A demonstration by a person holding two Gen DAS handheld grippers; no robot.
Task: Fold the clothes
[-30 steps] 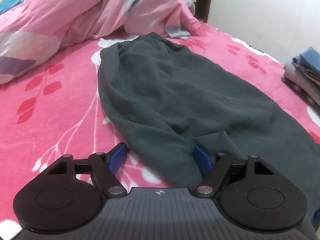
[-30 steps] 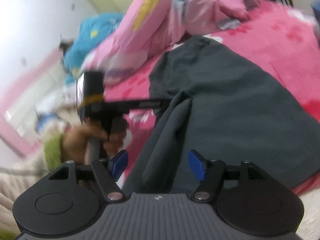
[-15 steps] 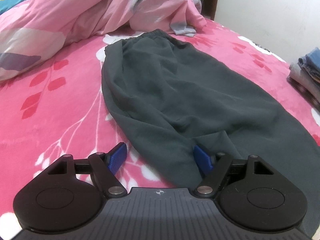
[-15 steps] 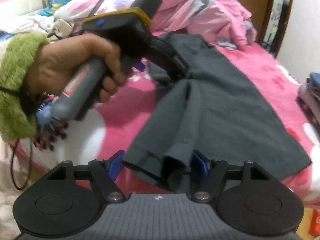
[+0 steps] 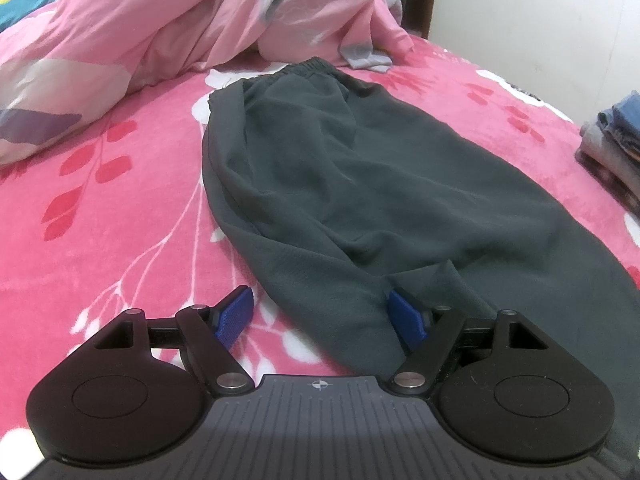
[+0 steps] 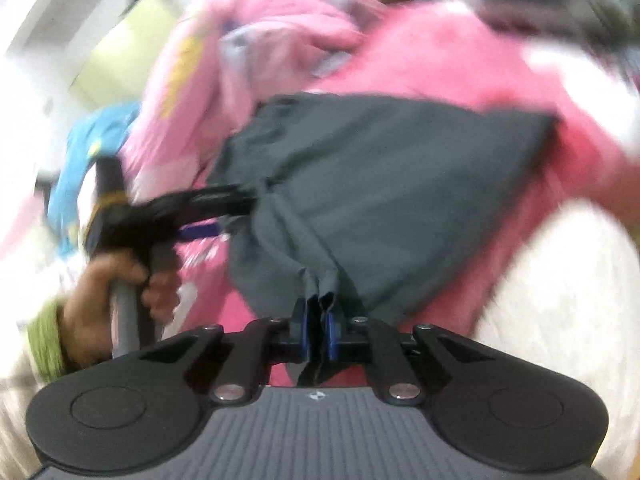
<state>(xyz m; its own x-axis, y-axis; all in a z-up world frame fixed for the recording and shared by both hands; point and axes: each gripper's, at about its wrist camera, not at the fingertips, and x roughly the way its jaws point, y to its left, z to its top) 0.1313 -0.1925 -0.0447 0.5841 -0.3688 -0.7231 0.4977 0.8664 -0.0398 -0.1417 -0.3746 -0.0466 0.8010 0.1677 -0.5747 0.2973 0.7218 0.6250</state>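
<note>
R gripper (image 6: 319, 326) is closing on the dark trousers (image 5: 360, 184) hems at the bed (image 5: 100, 216) near edge, L gripper (image 5: 322, 314) wide open astride one leg w/o pinching; L should clamp before any lift, so the fold stays even.

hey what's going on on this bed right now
A person with a gripper in each hand is folding dark grey trousers spread on a pink blanket. The right gripper is closing on the leg hems, fabric pinched between its pads. The left gripper stands open around the fabric's edge, further up the leg.

Pink bed (image 5: 120, 208): dark trousers (image 5: 360, 168) flat (quilt (image 5: 160, 32) behind).
</note>
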